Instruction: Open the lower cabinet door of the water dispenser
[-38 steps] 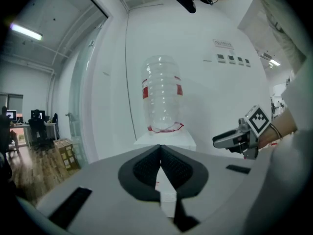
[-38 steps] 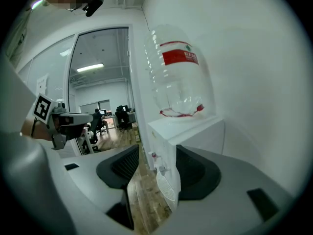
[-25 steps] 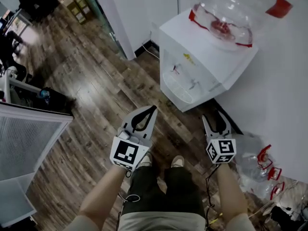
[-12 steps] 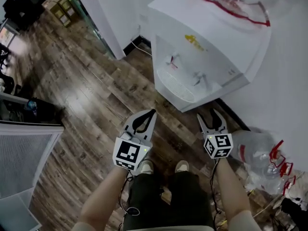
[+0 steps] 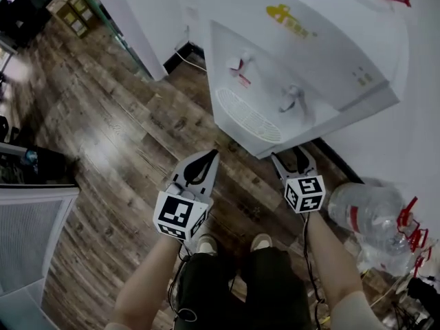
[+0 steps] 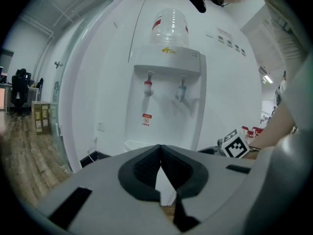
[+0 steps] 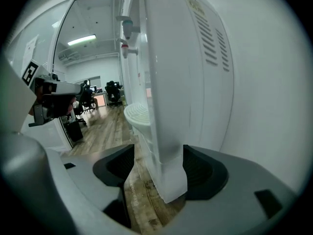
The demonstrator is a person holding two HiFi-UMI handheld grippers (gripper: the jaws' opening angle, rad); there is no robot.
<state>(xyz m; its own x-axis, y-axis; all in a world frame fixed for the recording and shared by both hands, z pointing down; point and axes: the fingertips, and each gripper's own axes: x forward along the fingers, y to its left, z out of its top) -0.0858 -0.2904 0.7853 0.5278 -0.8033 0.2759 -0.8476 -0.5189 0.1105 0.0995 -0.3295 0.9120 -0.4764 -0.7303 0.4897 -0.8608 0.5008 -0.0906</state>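
Right gripper (image 5: 292,155): jaws spread wide, have just been opening, nothing clamped. In the right gripper view the bottom side corner of the white water dispenser (image 5: 302,53) shows in the gap between them. Pads not on it.

Left gripper (image 5: 214,154): jaws closed tip to tip, empty, aimed at the dispenser's front.

Person holds both grippers low, over the wood floor (image 5: 117,129). The right one is nearer the machine's base.

Dispenser front: red tap (image 5: 240,64) and a second tap (image 5: 292,102) above a round drip tray (image 5: 246,115). Lower cabinet door (image 6: 164,185) is under the tray, mostly hidden behind the left gripper in that gripper's view. Only a white sliver shows, so cannot tell if it stands ajar.

Clear water bottle (image 5: 363,210) on the floor, just beside the person's right forearm.
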